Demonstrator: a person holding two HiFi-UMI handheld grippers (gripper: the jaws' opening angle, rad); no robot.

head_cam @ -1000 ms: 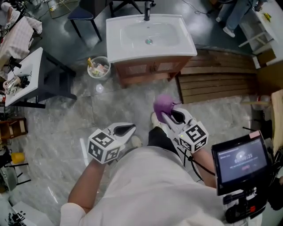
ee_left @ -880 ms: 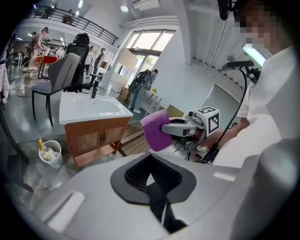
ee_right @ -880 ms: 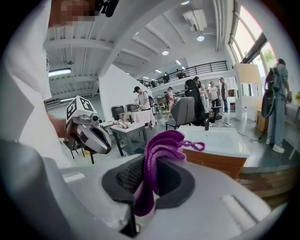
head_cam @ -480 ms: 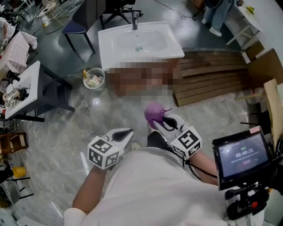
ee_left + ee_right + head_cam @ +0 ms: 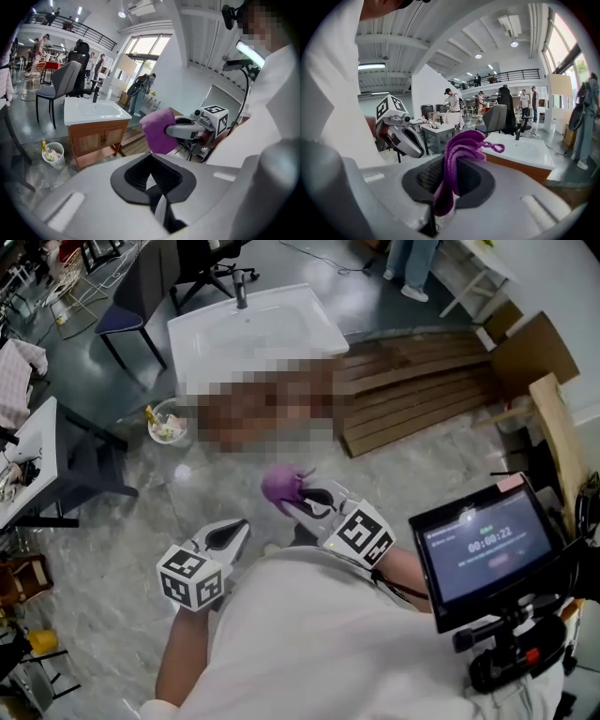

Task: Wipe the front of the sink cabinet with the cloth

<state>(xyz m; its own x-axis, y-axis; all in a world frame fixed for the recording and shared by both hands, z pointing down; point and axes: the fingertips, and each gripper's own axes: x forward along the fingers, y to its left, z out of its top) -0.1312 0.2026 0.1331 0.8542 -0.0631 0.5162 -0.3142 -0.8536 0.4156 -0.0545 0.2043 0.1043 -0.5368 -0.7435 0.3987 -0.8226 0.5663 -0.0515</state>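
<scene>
A white sink (image 5: 253, 329) sits on a wooden cabinet (image 5: 96, 140) a few steps ahead of me; in the head view the cabinet's front is under a mosaic patch. My right gripper (image 5: 298, 495) is shut on a bunched purple cloth (image 5: 281, 484), held in the air well short of the cabinet. That cloth (image 5: 457, 154) fills the jaws in the right gripper view and also shows as cloth (image 5: 157, 130) in the left gripper view. My left gripper (image 5: 232, 532) hangs lower left, its jaws closed together with nothing between them.
A small bin (image 5: 165, 423) with rubbish stands left of the cabinet. Wooden planks (image 5: 422, 390) lie on the floor to its right. A white table (image 5: 23, 470) and a chair (image 5: 117, 324) are at the left. A person (image 5: 412, 268) stands beyond the sink.
The view has swung: sink and cabinet now sit further left and higher in the head view. Both grippers shifted left with it; the right one still holds the cloth.
</scene>
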